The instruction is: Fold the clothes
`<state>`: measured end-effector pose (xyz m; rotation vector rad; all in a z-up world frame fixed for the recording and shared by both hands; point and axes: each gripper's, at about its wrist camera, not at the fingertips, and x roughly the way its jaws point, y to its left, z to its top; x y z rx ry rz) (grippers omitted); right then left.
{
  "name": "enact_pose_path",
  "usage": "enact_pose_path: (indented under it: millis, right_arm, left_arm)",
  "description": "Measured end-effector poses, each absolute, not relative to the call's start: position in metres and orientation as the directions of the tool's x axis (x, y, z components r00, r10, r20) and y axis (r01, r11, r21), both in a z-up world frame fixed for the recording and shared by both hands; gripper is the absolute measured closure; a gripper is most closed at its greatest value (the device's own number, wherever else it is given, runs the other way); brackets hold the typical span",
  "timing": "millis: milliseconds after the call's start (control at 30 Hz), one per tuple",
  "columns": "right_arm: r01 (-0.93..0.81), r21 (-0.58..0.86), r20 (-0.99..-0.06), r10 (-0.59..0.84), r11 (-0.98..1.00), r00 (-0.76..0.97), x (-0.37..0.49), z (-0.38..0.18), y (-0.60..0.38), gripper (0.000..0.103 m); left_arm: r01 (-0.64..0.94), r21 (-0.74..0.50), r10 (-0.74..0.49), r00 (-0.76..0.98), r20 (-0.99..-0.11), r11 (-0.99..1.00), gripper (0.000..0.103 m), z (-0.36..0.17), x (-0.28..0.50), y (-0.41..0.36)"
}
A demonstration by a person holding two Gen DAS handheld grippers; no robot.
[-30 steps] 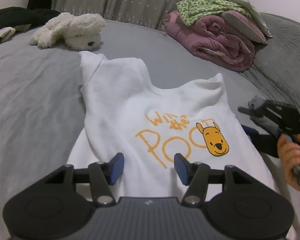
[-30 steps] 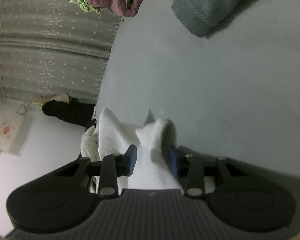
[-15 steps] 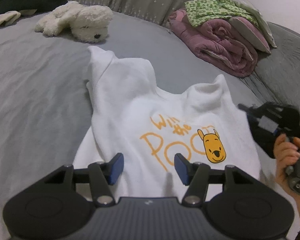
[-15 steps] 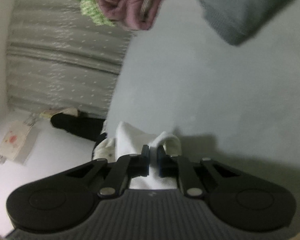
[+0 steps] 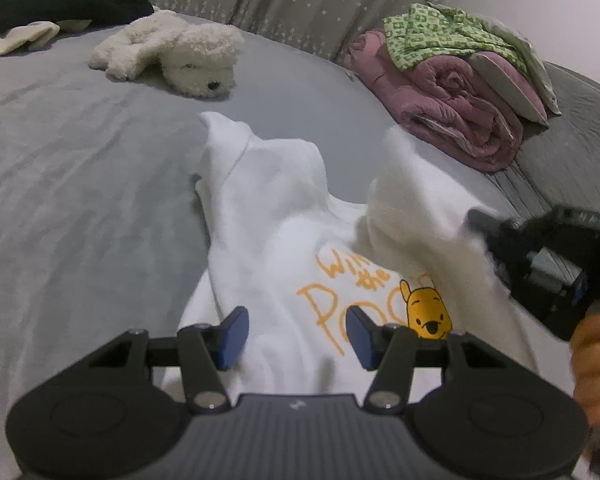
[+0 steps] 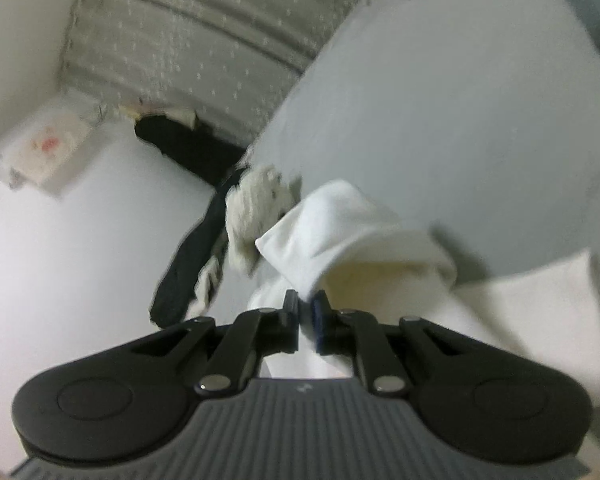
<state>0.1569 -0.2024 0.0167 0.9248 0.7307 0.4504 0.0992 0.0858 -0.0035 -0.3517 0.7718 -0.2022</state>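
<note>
— Where is the shirt?

— The white shirt (image 5: 284,248) lies face up on the grey bed (image 5: 72,184), its orange lettering and yellow bear toward me. My left gripper (image 5: 296,334) hovers over its lower part, jaws wide apart, holding nothing.

— And your right?

— My right gripper (image 6: 305,312) has its jaws pinched tight on the sleeve (image 6: 340,232), lifted off the bed and folding in over the print. In the left view that gripper (image 5: 540,264) sits at the shirt's right edge.

— Anything else around?

— 1 white plush dog (image 5: 180,56) beyond the shirt, and a pink quilt (image 5: 452,104) with a green cloth (image 5: 440,32) on top, well apart at the far right.
</note>
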Motion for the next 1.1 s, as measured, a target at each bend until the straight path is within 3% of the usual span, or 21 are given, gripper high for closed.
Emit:
enact_pose_path:
  millis: [233,300,400,500,567,633,833,1100]
  right_arm:
    - [0.037,0.783,-0.523,0.626,0.621,0.579,0.162,-0.028,-0.174,0.094]
    - [0.039,0.765,-0.547,0.617,0.642,0.566,0.164,-0.039,-0.171,0.1]
    - [0.022,0.745,-0.559,0.606,0.667,0.566,0.162,-0.038,-0.169,0.101]
    - [-0.04,0.71,-0.567,0.604,0.703,0.56,0.159,-0.023,-0.161,0.085]
    - [-0.074,0.709,-0.557,0.621,0.701,0.551,0.151,-0.013,-0.159,0.066]
    - [-0.09,0.712,-0.547,0.632,0.696,0.549,0.144,-0.007,-0.16,0.054]
    - [-0.077,0.737,-0.515,0.632,0.671,0.578,0.13,0.007,-0.185,0.054]
    - [0.079,0.796,-0.493,0.567,0.6,0.66,0.14,0.005,-0.227,0.054]
  left_arm:
    - [0.007,-0.346,-0.256,0.685,-0.681,0.938,0.049,-0.006,0.104,0.091]
    - [0.0,-0.35,-0.257,0.68,-0.687,0.937,0.049,-0.007,0.105,0.093]
    - [-0.003,-0.351,-0.257,0.675,-0.691,0.936,0.049,-0.008,0.107,0.092]
    - [-0.005,-0.346,-0.254,0.67,-0.698,0.938,0.049,-0.01,0.107,0.09]
    - [-0.005,-0.343,-0.253,0.666,-0.701,0.939,0.049,-0.011,0.107,0.089]
    - [-0.003,-0.341,-0.253,0.663,-0.704,0.94,0.049,-0.012,0.107,0.088]
    - [0.001,-0.337,-0.254,0.66,-0.708,0.942,0.049,-0.014,0.107,0.088]
    - [-0.005,-0.329,-0.244,0.661,-0.71,0.944,0.049,-0.016,0.108,0.084]
